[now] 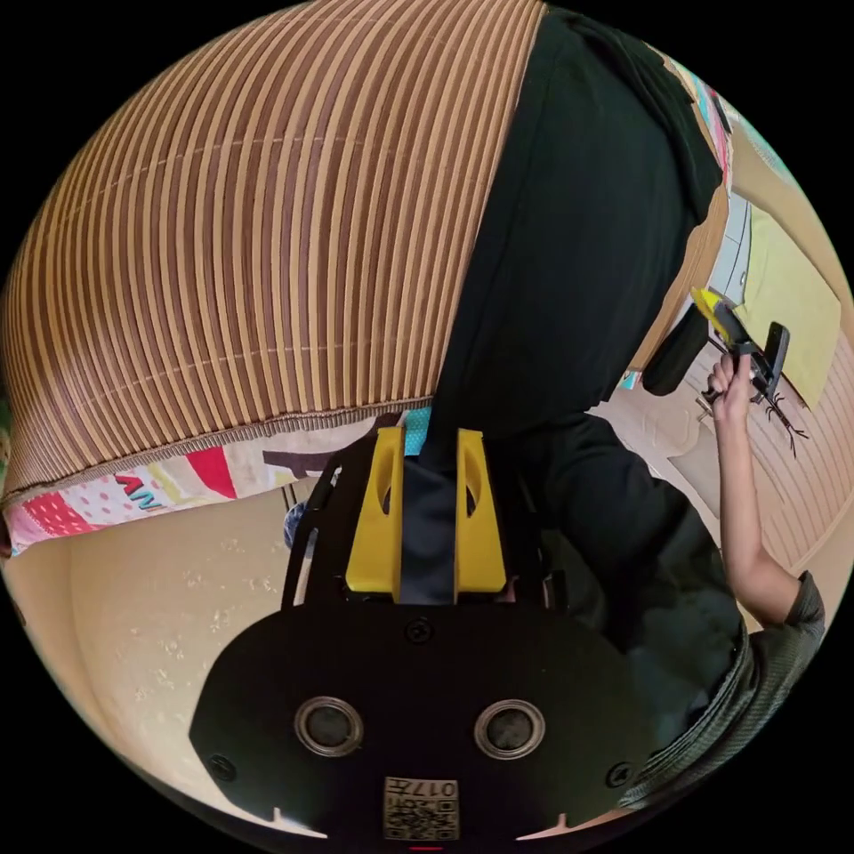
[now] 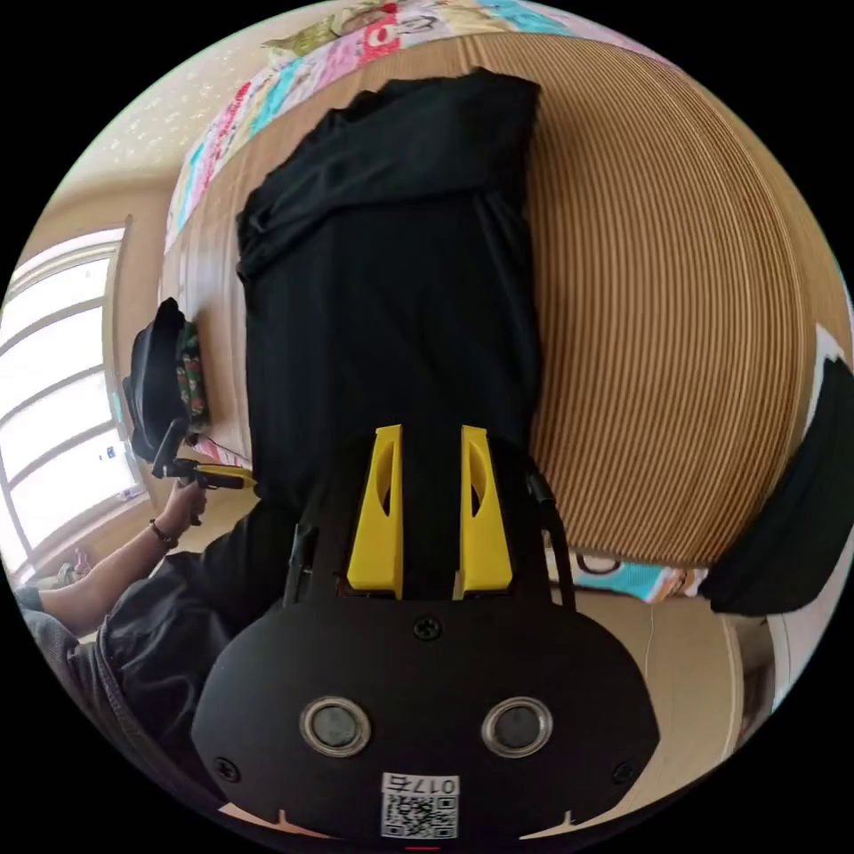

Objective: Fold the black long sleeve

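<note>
So the black long sleeve [image 1: 569, 267] lies stretched in a long strip over the ribbed bamboo mat [image 1: 249, 249], hem end hanging past the mat's edge. Left gripper [image 1: 427, 445] has its yellow jaws pinched on dark cloth there; right gripper [image 2: 431, 445] looks clamped on it too. Plenty of bare mat [image 2: 667, 311] beside the soft matte fabric, with a patchwork quilt [image 1: 133, 498] peeking out underneath.

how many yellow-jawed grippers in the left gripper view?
2. The left gripper sits at bottom centre, its yellow jaws shut on the black long sleeve. The right gripper is at the right edge, held in a hand.
</note>
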Demonstrator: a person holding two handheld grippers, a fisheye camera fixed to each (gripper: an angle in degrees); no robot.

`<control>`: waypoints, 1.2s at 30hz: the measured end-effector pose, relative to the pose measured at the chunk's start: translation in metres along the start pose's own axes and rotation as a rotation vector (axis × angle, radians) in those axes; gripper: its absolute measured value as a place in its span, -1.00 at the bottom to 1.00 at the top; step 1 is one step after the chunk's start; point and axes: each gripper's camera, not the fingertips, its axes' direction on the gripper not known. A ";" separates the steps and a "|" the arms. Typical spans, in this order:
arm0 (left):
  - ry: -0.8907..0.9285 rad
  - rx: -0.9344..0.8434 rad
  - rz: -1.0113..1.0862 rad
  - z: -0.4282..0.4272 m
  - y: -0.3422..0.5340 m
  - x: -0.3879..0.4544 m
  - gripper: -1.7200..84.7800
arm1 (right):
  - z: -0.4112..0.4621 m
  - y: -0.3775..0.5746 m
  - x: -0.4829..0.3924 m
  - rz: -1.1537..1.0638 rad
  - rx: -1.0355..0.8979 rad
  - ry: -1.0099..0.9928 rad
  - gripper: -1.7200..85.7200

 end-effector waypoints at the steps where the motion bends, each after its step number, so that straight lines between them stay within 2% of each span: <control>1: 0.016 -0.039 0.033 0.002 -0.002 0.002 -0.70 | 0.000 0.015 0.011 0.034 -0.024 0.012 -0.73; 6: -0.072 -0.102 0.057 0.002 0.000 0.006 -0.71 | 0.005 0.111 0.083 0.232 -0.194 -0.057 -0.70; 11: -0.007 -0.109 -0.047 -0.007 0.001 -0.018 -0.76 | -0.001 0.132 0.122 0.269 -0.270 -0.152 -0.64; 13: 0.131 -0.190 -0.056 -0.009 0.001 -0.033 -0.85 | -0.007 0.133 0.134 0.268 -0.292 -0.182 -0.63; 17: 0.323 -0.251 0.042 -0.025 0.013 -0.040 -0.86 | -0.020 0.135 0.155 0.331 -0.290 -0.253 -0.65; 19: 0.663 -0.285 0.096 -0.034 0.025 -0.048 -0.86 | -0.021 0.138 0.157 0.352 -0.276 -0.329 -0.69; 22: 0.954 -0.277 0.177 -0.051 0.046 -0.054 -0.86 | -0.020 0.150 0.165 0.464 -0.357 -0.358 -0.84; 25: 0.951 -0.213 0.291 -0.084 0.071 -0.058 -0.86 | -0.064 0.173 0.176 0.382 -0.132 -0.688 -0.87; 27: 1.030 -0.159 0.369 -0.102 0.089 -0.059 -0.87 | -0.105 0.204 0.191 0.218 0.139 -1.207 -0.89; 28: 1.113 -0.127 0.415 -0.111 0.101 -0.060 -0.87 | -0.117 0.213 0.195 0.196 0.208 -1.297 -0.89; 29: 1.159 -0.113 0.439 -0.115 0.107 -0.061 -0.87 | -0.144 0.233 0.201 0.152 0.360 -1.427 -0.90; 30: 1.247 -0.086 0.498 -0.123 0.120 -0.061 -0.87 | -0.175 0.252 0.199 0.082 0.505 -1.506 -0.90; 32: 1.346 -0.048 0.604 -0.136 0.139 -0.057 -0.87 | -0.219 0.274 0.185 -0.060 0.664 -1.579 -0.91; 36: 1.470 0.124 0.900 -0.179 0.168 -0.034 -0.86 | -0.278 0.282 0.137 -0.288 0.788 -1.709 -0.92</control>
